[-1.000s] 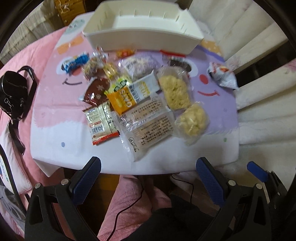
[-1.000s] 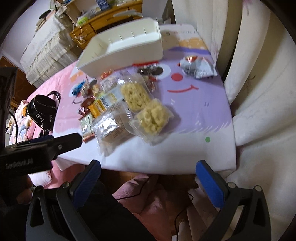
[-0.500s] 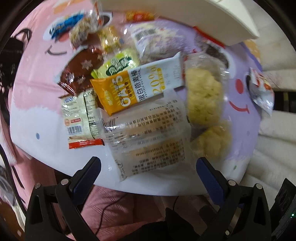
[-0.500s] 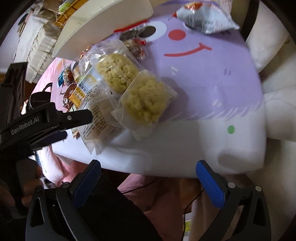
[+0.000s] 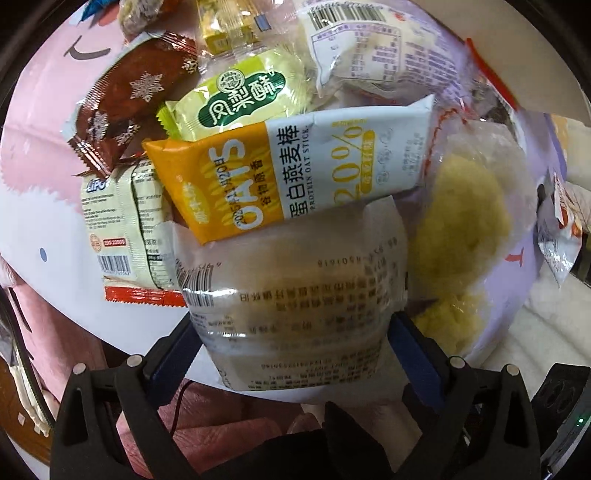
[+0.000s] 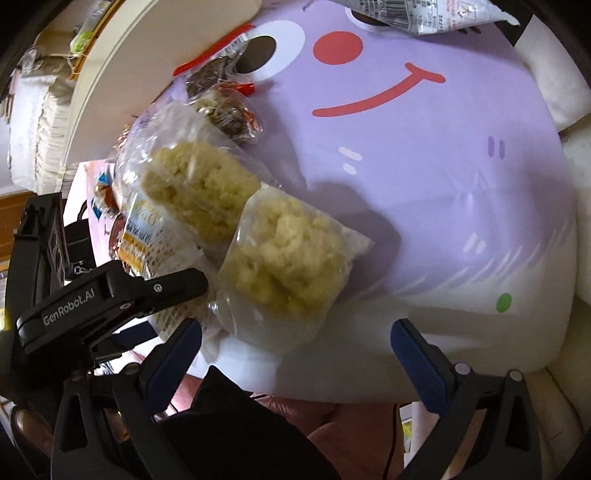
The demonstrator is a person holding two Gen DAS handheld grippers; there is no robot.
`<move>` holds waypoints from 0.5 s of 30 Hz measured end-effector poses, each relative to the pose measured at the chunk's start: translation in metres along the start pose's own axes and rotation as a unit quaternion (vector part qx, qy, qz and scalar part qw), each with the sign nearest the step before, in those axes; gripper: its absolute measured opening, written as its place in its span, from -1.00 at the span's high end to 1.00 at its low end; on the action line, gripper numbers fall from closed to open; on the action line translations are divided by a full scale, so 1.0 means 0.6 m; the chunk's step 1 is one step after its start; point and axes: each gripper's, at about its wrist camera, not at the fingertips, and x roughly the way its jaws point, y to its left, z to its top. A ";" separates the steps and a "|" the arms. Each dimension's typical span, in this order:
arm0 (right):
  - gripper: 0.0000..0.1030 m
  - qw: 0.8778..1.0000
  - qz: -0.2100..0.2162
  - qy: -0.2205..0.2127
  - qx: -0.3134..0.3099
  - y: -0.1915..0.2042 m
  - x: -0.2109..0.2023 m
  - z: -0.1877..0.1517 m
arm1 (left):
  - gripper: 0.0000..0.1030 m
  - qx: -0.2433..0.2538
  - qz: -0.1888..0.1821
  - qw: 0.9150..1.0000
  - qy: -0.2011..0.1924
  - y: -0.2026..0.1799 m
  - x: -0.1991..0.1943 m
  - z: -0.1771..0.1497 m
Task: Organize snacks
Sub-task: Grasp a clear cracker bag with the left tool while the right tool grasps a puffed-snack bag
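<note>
My left gripper [image 5: 293, 332] is open, its blue fingers standing either side of a clear packet with black print [image 5: 291, 295] at the table's near edge. An orange-and-white OATS bar [image 5: 288, 173] overlaps that packet's far end. My right gripper [image 6: 295, 332] is open too, and the near end of a clear bag of yellow puffed snack [image 6: 284, 266] reaches the gap between its fingers. A second yellow puffed bag [image 6: 199, 184] lies behind it. The left gripper [image 6: 110, 295] shows as a black body at the left of the right wrist view.
A green pastry packet [image 5: 240, 96], a brown snowflake wrapper [image 5: 129, 96], a cream LiPO packet [image 5: 125, 229] and a white labelled pack [image 5: 369, 48] crowd the pile. The white bin [image 6: 147, 44] stands at the back left. A chip bag [image 6: 424, 14] lies far right on the purple cloth [image 6: 443, 184].
Both grippers have dropped forward and close to the snacks. The left one now straddles the clear printed packet; the right one has closed in on the near yellow puffed bag. Both stayed open.
</note>
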 end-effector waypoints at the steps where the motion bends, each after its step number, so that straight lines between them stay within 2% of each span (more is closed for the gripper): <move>1: -0.96 1.000 -0.002 -0.001 0.003 0.000 0.000 0.003 | -0.92 -0.001 0.001 1.000 0.003 -0.001 0.001 0.004; 10: -0.74 0.999 -0.021 -0.006 0.050 -0.010 -0.009 0.031 | -0.91 -0.016 0.009 0.999 0.029 -0.031 0.017 0.047; 13: -0.57 0.998 -0.025 -0.005 0.055 -0.008 0.000 0.041 | -0.89 -0.020 0.009 0.999 0.032 -0.031 0.018 0.053; 15: -0.38 0.998 -0.027 -0.003 0.057 -0.009 0.000 0.045 | -0.83 -0.024 0.008 0.999 0.031 -0.027 0.020 0.053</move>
